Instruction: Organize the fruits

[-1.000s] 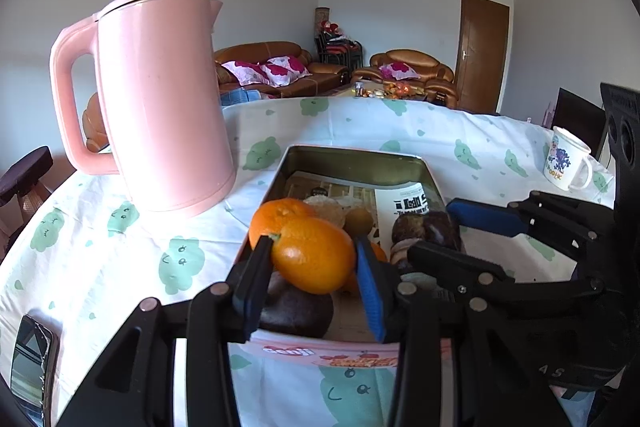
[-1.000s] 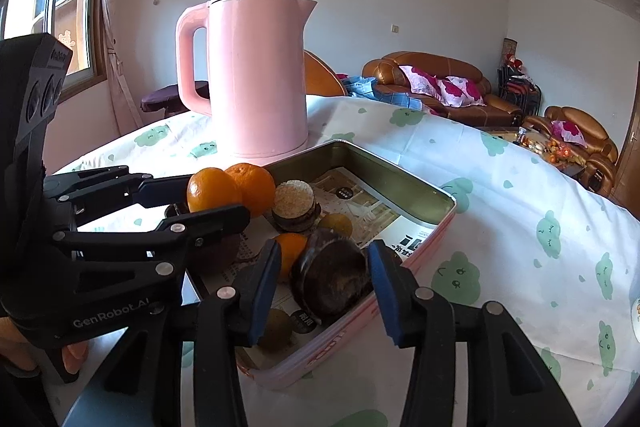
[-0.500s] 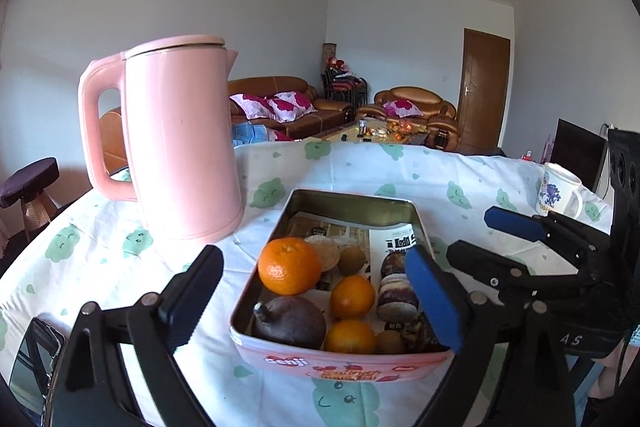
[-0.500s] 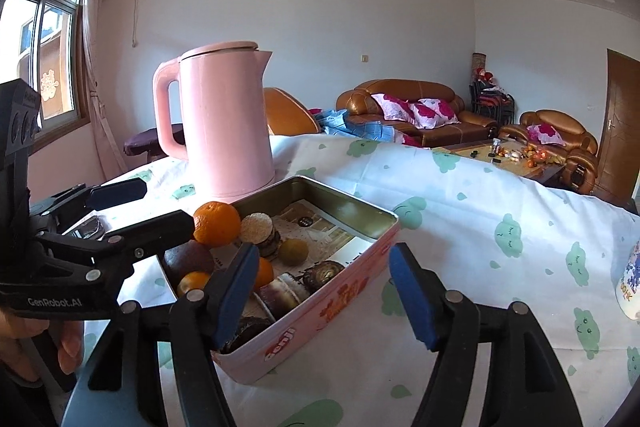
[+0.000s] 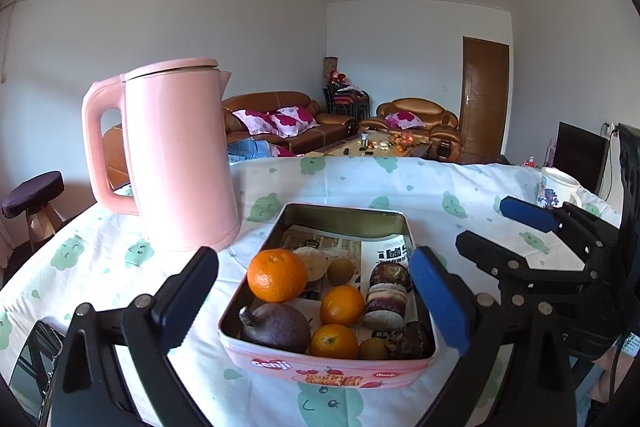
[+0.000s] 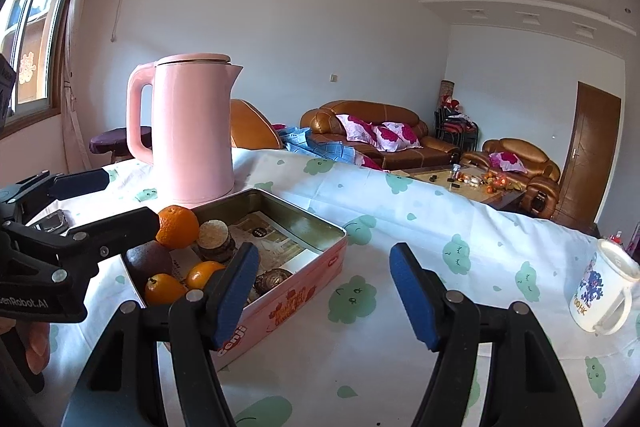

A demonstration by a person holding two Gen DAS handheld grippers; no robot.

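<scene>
Pink tin (image 5: 326, 367) at lower centre of the left view, on the tablecloth (image 5: 420, 187), holding oranges (image 5: 277, 275) and dark fruit (image 5: 276, 327); kettle (image 5: 176, 155) at left; left gripper (image 5: 316, 291) opening wide, empty; right gripper (image 6: 324, 291) partly open, empty.

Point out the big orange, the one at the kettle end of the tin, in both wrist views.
Left wrist: the big orange sits left of centre, in the tin, above the dark purple fruit.
Right wrist: it is left of centre, beside the black gripper arm.
Shared landmark: the pink kettle behind the tin.
</scene>
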